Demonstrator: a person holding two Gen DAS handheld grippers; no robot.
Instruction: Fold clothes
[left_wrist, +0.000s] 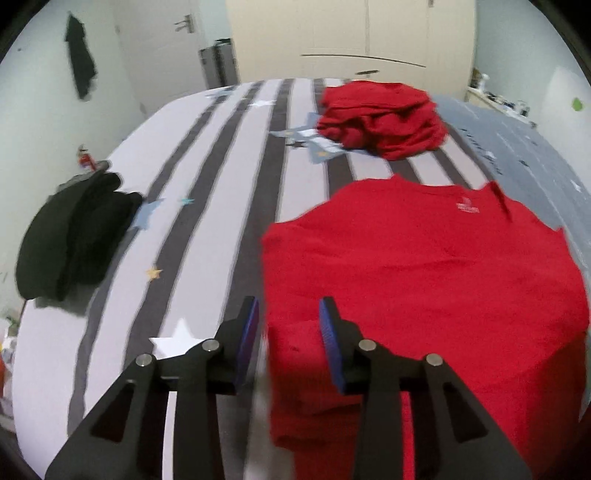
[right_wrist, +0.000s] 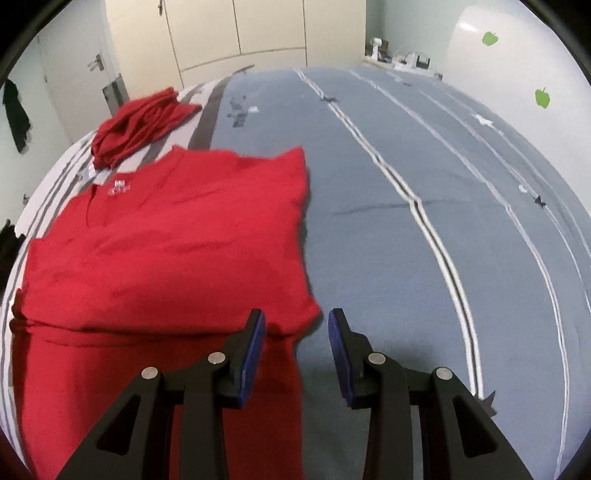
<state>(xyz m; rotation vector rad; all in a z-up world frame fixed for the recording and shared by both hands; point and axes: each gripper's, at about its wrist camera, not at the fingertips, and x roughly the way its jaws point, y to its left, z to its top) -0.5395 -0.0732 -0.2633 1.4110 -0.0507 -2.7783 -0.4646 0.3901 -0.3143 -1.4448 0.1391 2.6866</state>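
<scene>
Black clothes (left_wrist: 74, 236) and red pile (left_wrist: 384, 118) flank red shirt (left_wrist: 424, 266).

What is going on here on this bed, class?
Someone is folding clothes with a two-finger tool in each hand. A red shirt lies partly folded on the bed. The left tool and right tool hover open over its near edge, gripping nothing. A red pile sits beyond; dark clothes lie left.
</scene>
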